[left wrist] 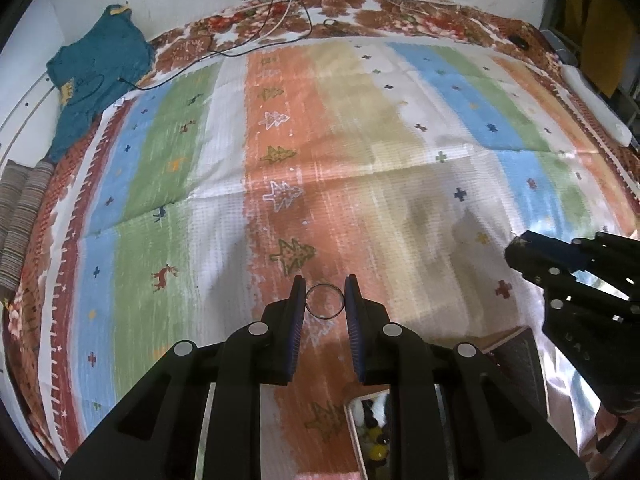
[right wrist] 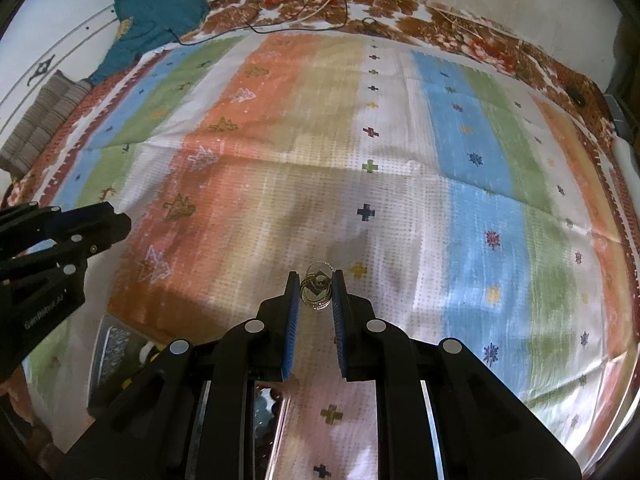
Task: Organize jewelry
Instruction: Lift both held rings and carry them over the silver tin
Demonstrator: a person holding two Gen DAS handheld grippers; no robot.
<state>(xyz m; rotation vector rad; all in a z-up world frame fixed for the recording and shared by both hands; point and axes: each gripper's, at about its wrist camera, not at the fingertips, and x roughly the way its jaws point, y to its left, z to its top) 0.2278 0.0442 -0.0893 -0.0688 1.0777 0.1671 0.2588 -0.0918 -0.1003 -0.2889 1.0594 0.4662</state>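
Left gripper (left wrist: 325, 296) fills the bottom of its own view, jaws nearly closed — pinching a thin plain ring (left wrist: 325, 301) between the blue pads (left wrist: 298, 312). Ring is held upright, clear of the striped cloth (left wrist: 200, 160) below.

Right gripper (right wrist: 316, 290) likewise: jaws nearly closed, clamped on a small bundle of thin rings (right wrist: 316, 291) with a pendant-like piece at the centre; detail too small to tell more. It also hangs above the cloth.

An open wooden box (left wrist: 370, 432) sits low on the cloth between the two grippers, mostly hidden behind the fingers — yellow, black and white small items inside.

Far edge: teal garment (left wrist: 96, 72) at the left corner, black cables (left wrist: 280, 20) trailing over the cloth's brown floral border.
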